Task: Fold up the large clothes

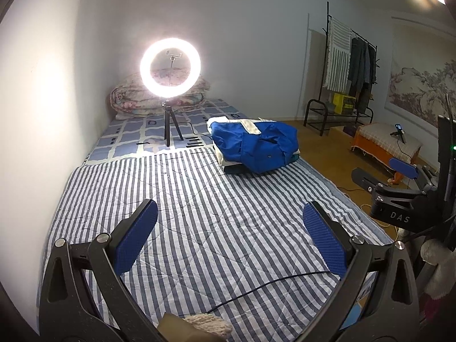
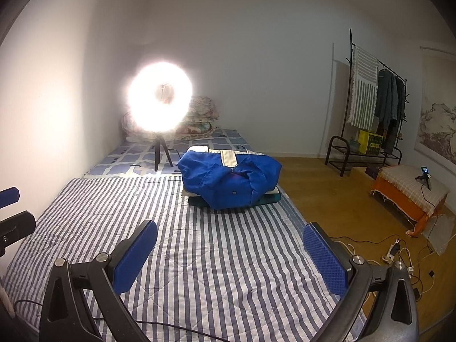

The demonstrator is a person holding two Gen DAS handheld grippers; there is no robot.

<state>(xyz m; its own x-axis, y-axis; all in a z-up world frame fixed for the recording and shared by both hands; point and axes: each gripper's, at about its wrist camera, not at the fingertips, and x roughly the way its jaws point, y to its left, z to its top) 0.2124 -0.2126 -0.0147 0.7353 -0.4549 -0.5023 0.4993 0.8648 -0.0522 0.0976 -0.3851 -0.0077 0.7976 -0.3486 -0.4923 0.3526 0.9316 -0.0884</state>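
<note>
Two hand-held grippers hover with jaws spread wide over a striped bed cover, a folded blue garment resting beyond them.

At the far left corner of the bed [image 1: 94,154], against the wall, a bundled floral quilt [image 1: 128,99] sits behind a glowing ring light [image 1: 170,67] on its small tripod. The left gripper [image 1: 229,245] hangs above the striped quilt [image 1: 199,199], both blue pads apart and nothing between them — a black cable [image 1: 270,282] trails across the cloth below. The blue garment [image 2: 228,182] lies atop a short stack of folded clothes near the bed's right edge. The right gripper [image 2: 229,259] is likewise released and empty. Farther right, off the bed, stands a clothes rack [image 2: 373,114].
</note>
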